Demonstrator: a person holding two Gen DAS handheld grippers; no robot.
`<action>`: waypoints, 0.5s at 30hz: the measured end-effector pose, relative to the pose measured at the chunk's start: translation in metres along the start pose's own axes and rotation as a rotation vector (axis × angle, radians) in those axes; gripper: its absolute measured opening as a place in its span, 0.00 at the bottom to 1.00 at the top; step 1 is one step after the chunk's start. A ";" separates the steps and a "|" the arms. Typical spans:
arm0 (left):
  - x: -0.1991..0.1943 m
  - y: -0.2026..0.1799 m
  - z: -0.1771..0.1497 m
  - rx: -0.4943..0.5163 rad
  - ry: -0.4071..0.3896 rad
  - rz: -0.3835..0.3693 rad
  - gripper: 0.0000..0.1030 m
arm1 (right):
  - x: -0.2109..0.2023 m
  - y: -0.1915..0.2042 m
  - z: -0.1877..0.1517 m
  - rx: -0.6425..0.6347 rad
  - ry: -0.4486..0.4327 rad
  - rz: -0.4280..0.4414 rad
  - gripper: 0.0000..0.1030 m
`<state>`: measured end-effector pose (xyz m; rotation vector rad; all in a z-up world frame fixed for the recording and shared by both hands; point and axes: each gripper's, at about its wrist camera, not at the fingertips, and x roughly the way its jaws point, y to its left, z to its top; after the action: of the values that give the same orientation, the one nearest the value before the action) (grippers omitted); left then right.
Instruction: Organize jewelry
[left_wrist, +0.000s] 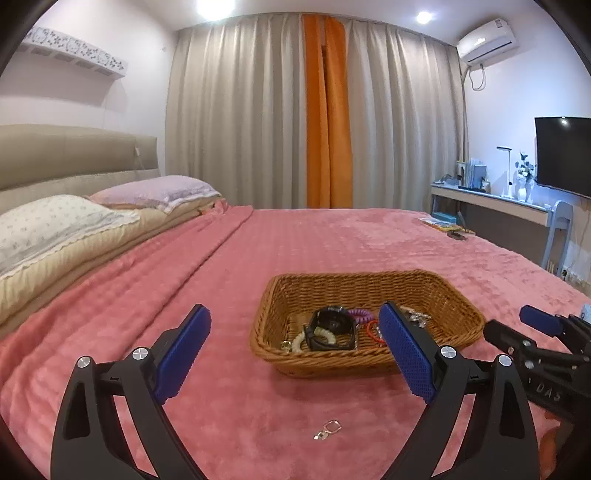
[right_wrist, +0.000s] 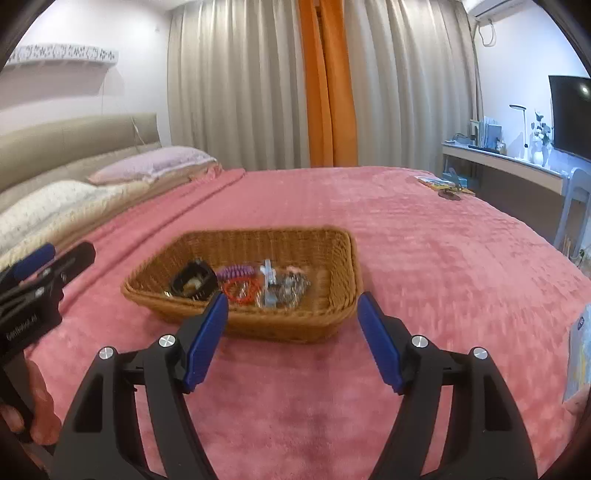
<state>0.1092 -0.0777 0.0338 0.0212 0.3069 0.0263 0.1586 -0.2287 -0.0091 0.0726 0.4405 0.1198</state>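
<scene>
We note the bed first, under a pink textured blanket that fills most of both views; two pillows lie at its head to the left. Grey curtains with an orange strip hang behind, and a desk with a lamp stands at far right under a dark screen.

On the blanket we see a woven wicker basket, set slightly right of the left view's centre. Inside it: a black watch near the left, a purple coil band behind it, a red beaded ring, a cream bracelet, and a pile of silvery pieces toward the right; that pile is blurred and we cannot separate it.

Left gripper: jaws spread wide, holding nothing, hovering above the blanket just short of the basket's near wall. Right gripper: jaws also spread apart and empty, aimed at the basket's near right corner.

Smallest item: a small silver charm with a square loop, lying alone on the blanket outside the basket, near its front wall, between the left gripper's fingers in the left view.
</scene>
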 end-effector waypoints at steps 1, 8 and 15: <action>0.003 0.001 -0.002 0.002 0.003 0.004 0.87 | 0.000 0.001 -0.001 -0.003 -0.002 -0.002 0.67; 0.011 0.004 -0.010 -0.011 0.023 0.020 0.87 | 0.003 -0.002 -0.004 0.005 -0.004 -0.012 0.67; 0.008 0.005 -0.012 -0.018 0.014 0.010 0.87 | 0.004 -0.007 -0.005 0.026 -0.004 0.002 0.67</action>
<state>0.1127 -0.0718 0.0201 0.0045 0.3204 0.0388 0.1607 -0.2353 -0.0158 0.0988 0.4383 0.1163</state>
